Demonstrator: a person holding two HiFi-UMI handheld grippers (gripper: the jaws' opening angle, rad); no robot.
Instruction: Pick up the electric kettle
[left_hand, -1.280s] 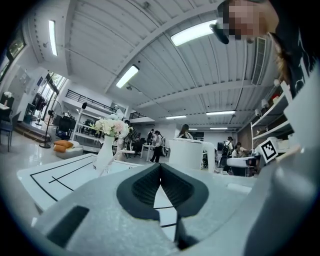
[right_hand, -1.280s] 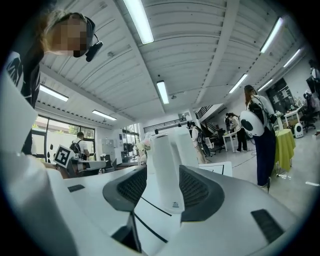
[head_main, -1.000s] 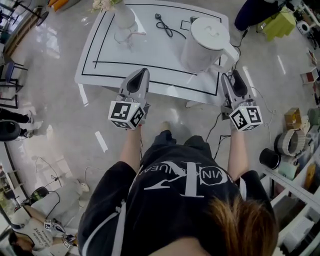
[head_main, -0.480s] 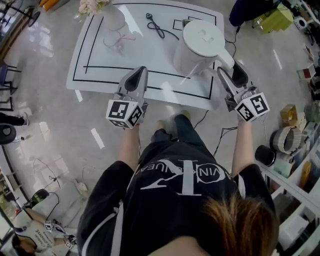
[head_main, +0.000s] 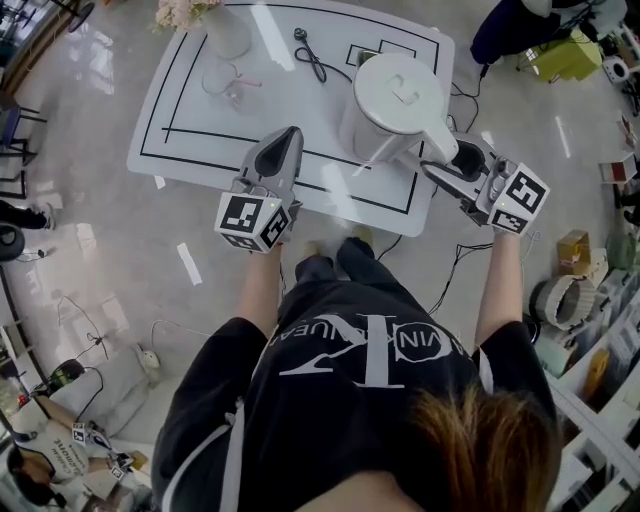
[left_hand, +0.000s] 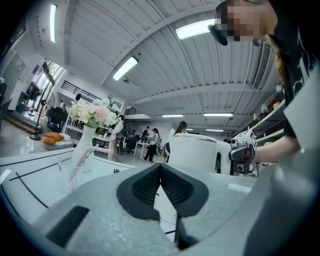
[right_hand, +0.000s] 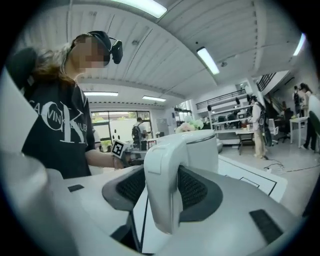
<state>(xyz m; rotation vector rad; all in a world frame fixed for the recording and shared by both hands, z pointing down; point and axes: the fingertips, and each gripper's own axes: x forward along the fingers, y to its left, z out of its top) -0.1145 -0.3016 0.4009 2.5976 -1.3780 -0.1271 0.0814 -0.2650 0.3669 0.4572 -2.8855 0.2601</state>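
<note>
The right gripper (right_hand: 162, 187) has its ribbed pads (right_hand: 194, 187) lying against both sides of the handle (right_hand: 161, 165). Its jaws have just been closing, and the handle fills the gap between them, running top to bottom in the right gripper view. The electric kettle (head_main: 398, 92) stands upright, long axis vertical, on the white table (head_main: 190, 120), right of centre at the top of the head view. Its handle points to the lower right, at that gripper. The left gripper (left_hand: 160, 167) is clenched on nothing, pads meeting, over the table's near edge left of the kettle and apart from it. A cable (head_main: 312, 62) lies at upper centre.
</note>
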